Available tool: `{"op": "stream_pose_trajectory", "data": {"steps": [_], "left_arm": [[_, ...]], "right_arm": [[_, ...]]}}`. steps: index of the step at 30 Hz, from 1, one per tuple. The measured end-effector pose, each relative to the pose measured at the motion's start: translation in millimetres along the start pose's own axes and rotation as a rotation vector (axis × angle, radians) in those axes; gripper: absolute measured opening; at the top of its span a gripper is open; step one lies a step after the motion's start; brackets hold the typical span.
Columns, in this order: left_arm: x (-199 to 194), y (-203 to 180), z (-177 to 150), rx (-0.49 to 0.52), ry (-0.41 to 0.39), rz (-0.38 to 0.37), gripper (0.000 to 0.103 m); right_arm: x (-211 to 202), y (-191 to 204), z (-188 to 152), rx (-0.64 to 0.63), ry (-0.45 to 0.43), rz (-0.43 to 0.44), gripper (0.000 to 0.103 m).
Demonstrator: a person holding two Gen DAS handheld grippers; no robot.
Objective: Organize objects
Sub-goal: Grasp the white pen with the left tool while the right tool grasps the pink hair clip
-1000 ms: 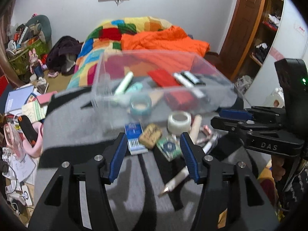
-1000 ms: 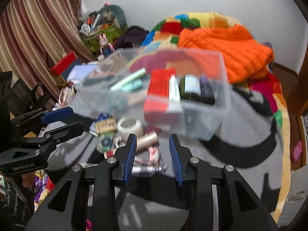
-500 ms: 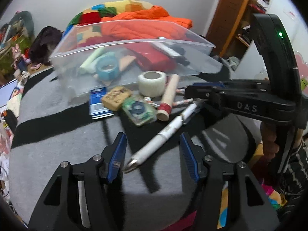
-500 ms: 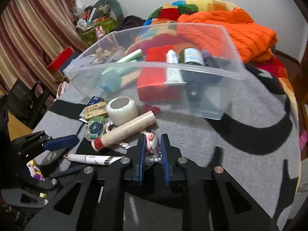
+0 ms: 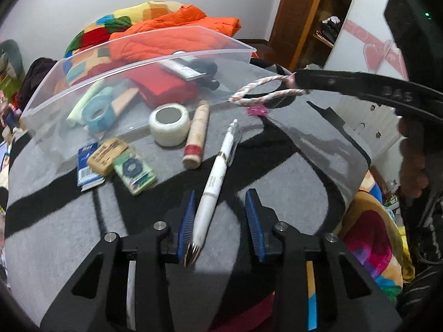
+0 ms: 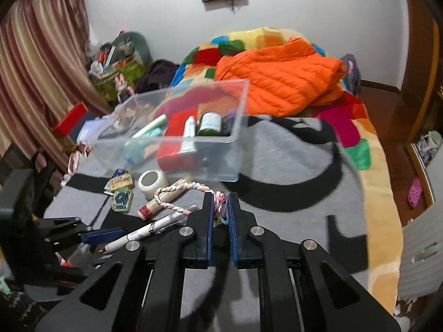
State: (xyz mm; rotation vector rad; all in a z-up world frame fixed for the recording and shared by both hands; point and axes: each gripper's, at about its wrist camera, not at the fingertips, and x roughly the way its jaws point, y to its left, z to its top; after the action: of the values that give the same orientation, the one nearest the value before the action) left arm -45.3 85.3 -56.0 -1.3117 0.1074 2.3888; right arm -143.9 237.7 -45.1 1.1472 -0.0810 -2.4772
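Clear bin on bed holds red box, white tube, dark jar, blue tape roll. Right gripper – jaws clenched on braided cord, now lifted off blanket. Left gripper – jaws released, now straddling white pen.

Both grippers are matte black. The left gripper and the right gripper have ribbed blue finger pads, triangular cut-outs and silver screws. White "DAS" lettering and a green light mark the right one.
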Motion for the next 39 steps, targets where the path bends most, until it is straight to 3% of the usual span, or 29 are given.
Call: {"op": "stream_pose_trajectory", "data": {"steps": [3,6,8,11,18,27,29,31,39], "left_arm": [[9.5,-4.4,8.2,0.025,-0.009,0.021,0.036],[14.1,-9.0,11.6,0.042,-0.024,0.049,0.027],[14.5,-8.7,11.8,0.037,-0.029,0.06,0.015],[11.3,-4.2,8.4,0.013,-0.031,0.062,0.01],[2.0,3.8,2.8,-0.037,-0.036,0.05,0.01],[-19.3,1.5,7.8,-0.06,-0.094,0.032,0.01],[-24.8,1.5,9.7,-0.064,-0.107,0.028,0.01],[-28.5,1.3,11.4,-0.065,-0.117,0.023,0.01],[-46.4,3.4,22.8,-0.072,-0.172,0.025,0.01]], "right_arm": [[-4.6,-8.0,-4.7,0.014,0.002,-0.004,0.009],[1.7,-14.4,-18.1,0.034,0.046,0.005,0.009],[9.1,-15.1,-30.1,0.036,0.087,0.012,0.009],[15.2,-12.5,-45.1,0.01,0.146,0.032,0.009],[12.5,-17.2,-30.2,0.014,0.106,0.042,0.026],[66.6,-18.8,-14.8,-0.047,0.157,-0.068,0.026],[66.1,-13.5,-15.3,-0.078,0.145,-0.09,0.026],[65.3,-9.0,-16.0,-0.1,0.138,-0.098,0.018],[42.9,-7.7,-8.1,-0.073,0.086,-0.068,0.018]]}}
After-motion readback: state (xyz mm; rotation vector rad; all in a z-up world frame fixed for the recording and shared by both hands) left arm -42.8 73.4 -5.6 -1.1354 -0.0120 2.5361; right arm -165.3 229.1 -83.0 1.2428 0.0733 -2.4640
